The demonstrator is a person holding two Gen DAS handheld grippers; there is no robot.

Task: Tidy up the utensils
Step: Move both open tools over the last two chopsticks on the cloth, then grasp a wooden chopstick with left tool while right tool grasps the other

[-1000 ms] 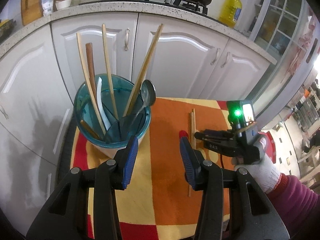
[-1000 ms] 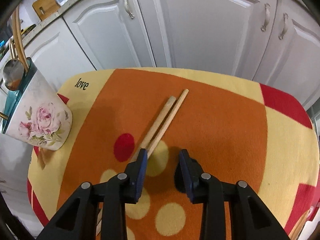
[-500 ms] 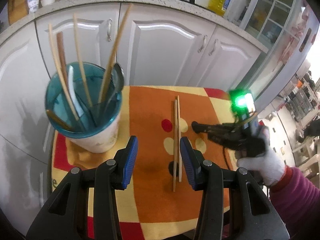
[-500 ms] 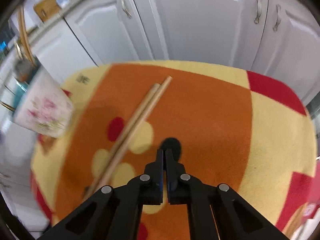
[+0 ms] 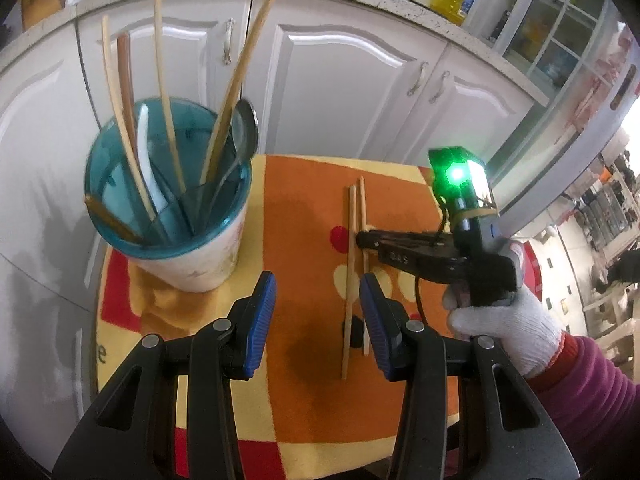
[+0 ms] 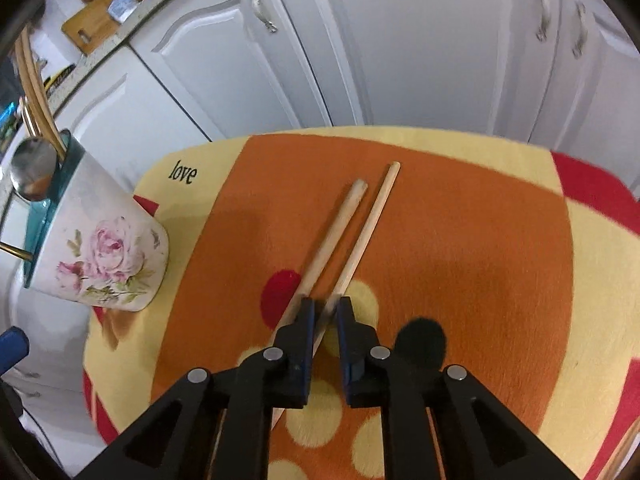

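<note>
Two wooden chopsticks lie side by side on the orange and yellow cloth (image 6: 460,240), the left chopstick (image 6: 340,224) and the right chopstick (image 6: 372,220). My right gripper (image 6: 326,308) stands down over them. Its jaws are opening slightly, a narrow gap apart, with the right chopstick between the pads and touching them. From the left wrist view the right gripper (image 5: 360,239) reaches in from the right onto the right chopstick (image 5: 363,208). My left gripper (image 5: 317,280) hangs open and empty above the cloth, near the left chopstick (image 5: 350,280). The teal-lined floral cup (image 5: 192,264) holds several utensils.
The cup (image 6: 104,256) stands at the cloth's left edge, with long sticks and a metal spoon (image 5: 246,128) leaning out of it. White cabinet doors (image 5: 340,92) close off the far side. A gloved hand (image 5: 508,328) holds the right gripper at the right.
The right gripper was shut and empty beside the chopsticks half a second ago. It has shifted left and now has the right chopstick between its pads. The left gripper has hardly moved.
</note>
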